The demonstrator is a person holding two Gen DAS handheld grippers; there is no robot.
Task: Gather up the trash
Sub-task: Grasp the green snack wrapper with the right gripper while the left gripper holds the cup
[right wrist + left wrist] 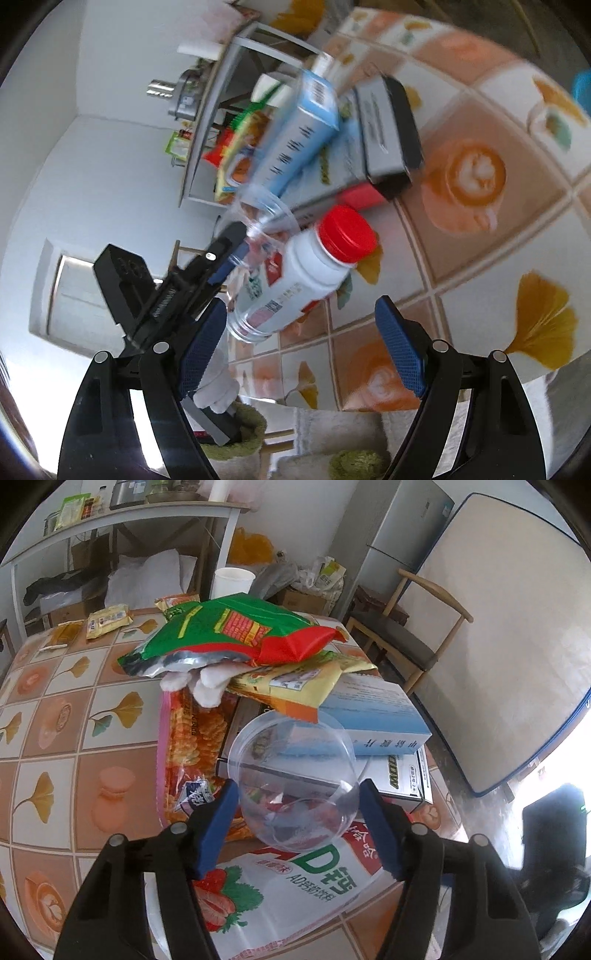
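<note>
Two views: I compare them.
Left claw [299, 794]: pinching clear cup [295, 779] over wrapper pile on counter [55, 738].
Right claw [299, 328]: spread; only here, red-capped bottle [295, 277] inside the cup.

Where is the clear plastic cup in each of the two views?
Left wrist: the clear cup is at lower centre, between the left gripper's blue pads.
Right wrist: it is left of centre, blurred, by the left gripper, above the red-capped bottle.
Shared landmark: the light blue box just behind it.
</note>
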